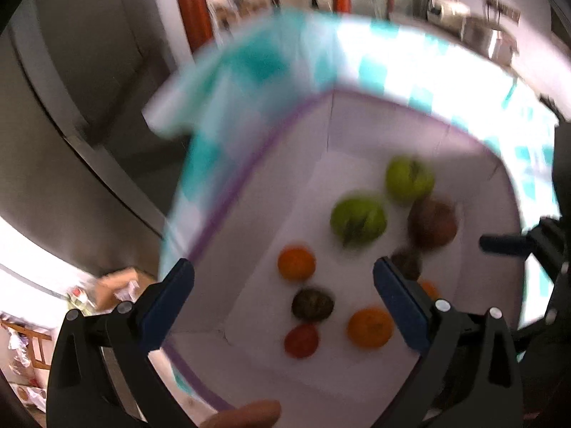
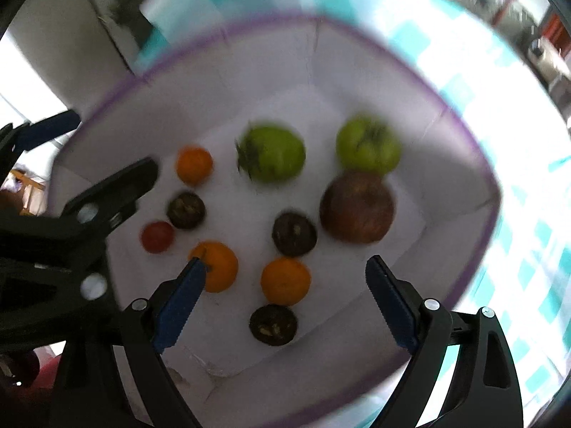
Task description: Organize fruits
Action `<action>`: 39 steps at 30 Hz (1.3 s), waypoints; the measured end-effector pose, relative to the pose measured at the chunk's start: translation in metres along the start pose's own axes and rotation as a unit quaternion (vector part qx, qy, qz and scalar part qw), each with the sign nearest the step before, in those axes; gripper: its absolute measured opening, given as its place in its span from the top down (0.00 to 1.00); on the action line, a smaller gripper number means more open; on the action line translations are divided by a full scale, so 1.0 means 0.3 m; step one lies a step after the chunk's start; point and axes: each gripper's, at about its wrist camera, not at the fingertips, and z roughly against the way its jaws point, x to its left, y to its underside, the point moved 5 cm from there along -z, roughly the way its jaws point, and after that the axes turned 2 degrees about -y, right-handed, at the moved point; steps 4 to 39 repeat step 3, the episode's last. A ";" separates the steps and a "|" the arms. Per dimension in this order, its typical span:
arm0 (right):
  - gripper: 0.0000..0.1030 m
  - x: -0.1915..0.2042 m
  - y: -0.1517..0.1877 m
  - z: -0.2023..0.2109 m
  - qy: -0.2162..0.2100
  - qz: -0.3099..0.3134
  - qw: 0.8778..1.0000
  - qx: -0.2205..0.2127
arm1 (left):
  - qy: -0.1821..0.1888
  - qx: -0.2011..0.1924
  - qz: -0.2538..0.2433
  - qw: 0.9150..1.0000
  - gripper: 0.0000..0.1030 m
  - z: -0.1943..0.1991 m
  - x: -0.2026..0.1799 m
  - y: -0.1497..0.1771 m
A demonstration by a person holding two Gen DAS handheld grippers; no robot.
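Observation:
A white fabric bin with a purple rim (image 2: 460, 121) holds several fruits: two green ones (image 2: 273, 153) (image 2: 367, 149), a large brown-red one (image 2: 357, 207), three oranges (image 2: 194, 164) (image 2: 219, 265) (image 2: 285, 280), a small red one (image 2: 157, 237) and three dark ones (image 2: 294, 233). My right gripper (image 2: 285, 283) is open and empty, above the bin. My left gripper (image 1: 283, 287) is open and empty over the bin's near side; its arm shows in the right wrist view (image 2: 107, 199). The bin (image 1: 249, 171) and fruits (image 1: 358, 219) show blurred in the left wrist view.
The bin sits on a teal-and-white checked cloth (image 1: 257, 64). Grey cabinet fronts (image 1: 71, 107) lie to the left. A doorway with red-brown frames (image 1: 189, 3) and a metal pot (image 1: 489, 32) are at the back. Clutter lies on the floor (image 1: 117, 285).

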 end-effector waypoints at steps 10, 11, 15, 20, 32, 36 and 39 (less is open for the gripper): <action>0.15 -0.083 0.012 0.185 0.010 0.016 0.994 -0.110 | -0.013 -0.078 0.012 0.997 0.02 0.158 -0.091 -0.102; 0.15 -0.083 0.012 0.185 0.010 0.016 0.994 -0.110 | -0.013 -0.078 0.012 0.997 0.02 0.158 -0.091 -0.102; 0.15 -0.083 0.012 0.185 0.010 0.016 0.994 -0.110 | -0.013 -0.078 0.012 0.997 0.02 0.158 -0.091 -0.102; 0.15 -0.083 0.012 0.185 0.010 0.016 0.994 -0.110 | -0.013 -0.078 0.012 0.997 0.02 0.158 -0.091 -0.102; 0.15 -0.083 0.012 0.185 0.010 0.016 0.994 -0.110 | -0.013 -0.078 0.012 0.997 0.02 0.158 -0.091 -0.102; 0.15 -0.083 0.012 0.185 0.010 0.016 0.994 -0.110 | -0.013 -0.078 0.012 0.997 0.02 0.158 -0.091 -0.102; 0.15 -0.083 0.012 0.185 0.010 0.016 0.994 -0.110 | -0.013 -0.078 0.012 0.997 0.02 0.158 -0.091 -0.102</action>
